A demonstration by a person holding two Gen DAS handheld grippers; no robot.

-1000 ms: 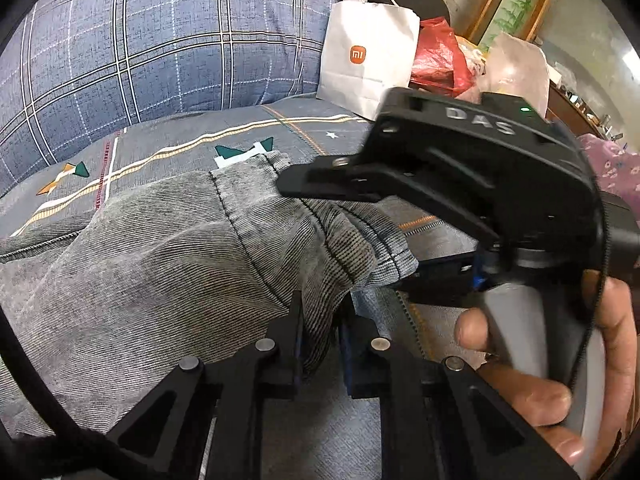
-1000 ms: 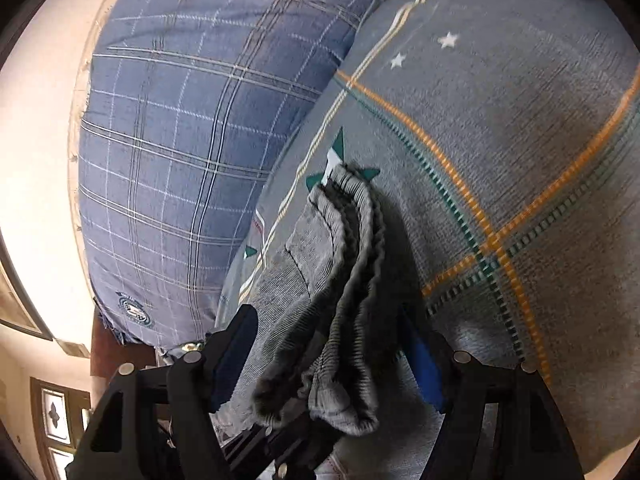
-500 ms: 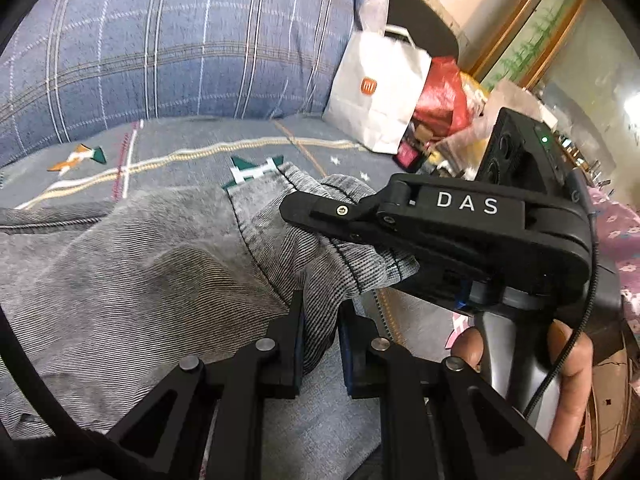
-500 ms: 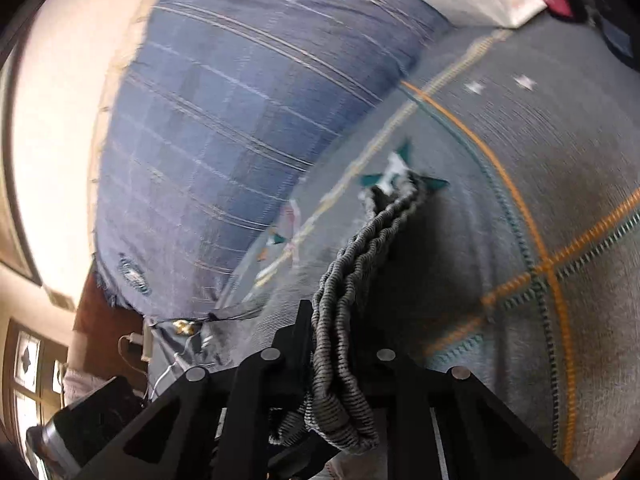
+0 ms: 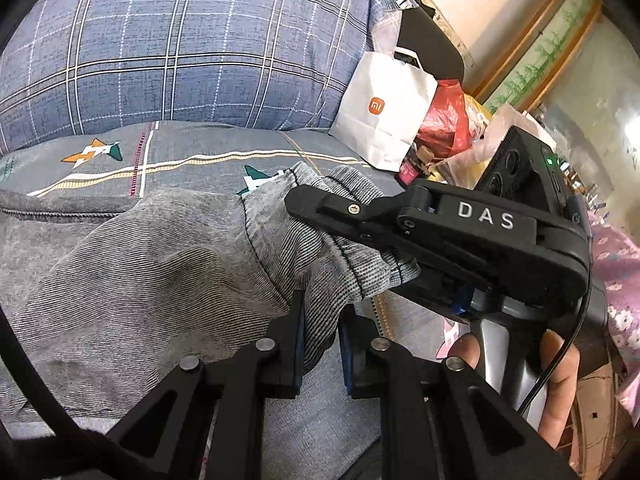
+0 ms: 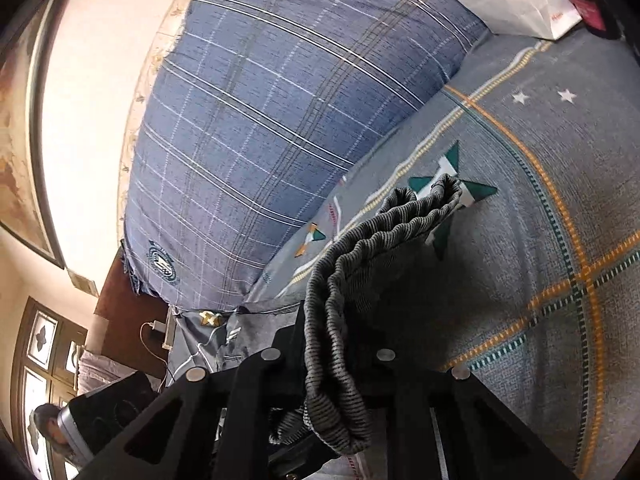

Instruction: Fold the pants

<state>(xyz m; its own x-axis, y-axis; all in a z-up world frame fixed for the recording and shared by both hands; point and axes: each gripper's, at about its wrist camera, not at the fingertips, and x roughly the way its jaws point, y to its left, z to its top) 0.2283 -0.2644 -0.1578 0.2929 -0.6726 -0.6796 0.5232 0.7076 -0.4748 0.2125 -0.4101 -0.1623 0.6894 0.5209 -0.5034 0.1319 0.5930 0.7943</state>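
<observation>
Grey ribbed pants [image 5: 168,264] lie on a grey patterned bed sheet [image 5: 192,156]. My left gripper [image 5: 320,324] is shut on a fold of the pants near the waistband. My right gripper [image 5: 320,208] shows in the left wrist view, reaching in from the right and clamped on the waistband's elastic edge. In the right wrist view, my right gripper [image 6: 340,328] is shut on the bunched elastic waistband [image 6: 352,264], which is lifted off the sheet [image 6: 540,240]. A hand holds the right gripper's handle.
A large blue plaid pillow [image 5: 168,48] stands behind the pants, also in the right wrist view [image 6: 280,120]. A white paper bag [image 5: 384,108], a red plastic bag [image 5: 444,120] and other clutter sit at the bed's far right. A floral cloth [image 5: 616,280] lies right.
My right gripper closed from open onto the waistband and lifted it. Both grippers have risen slightly with the cloth; my left grip is unchanged.
</observation>
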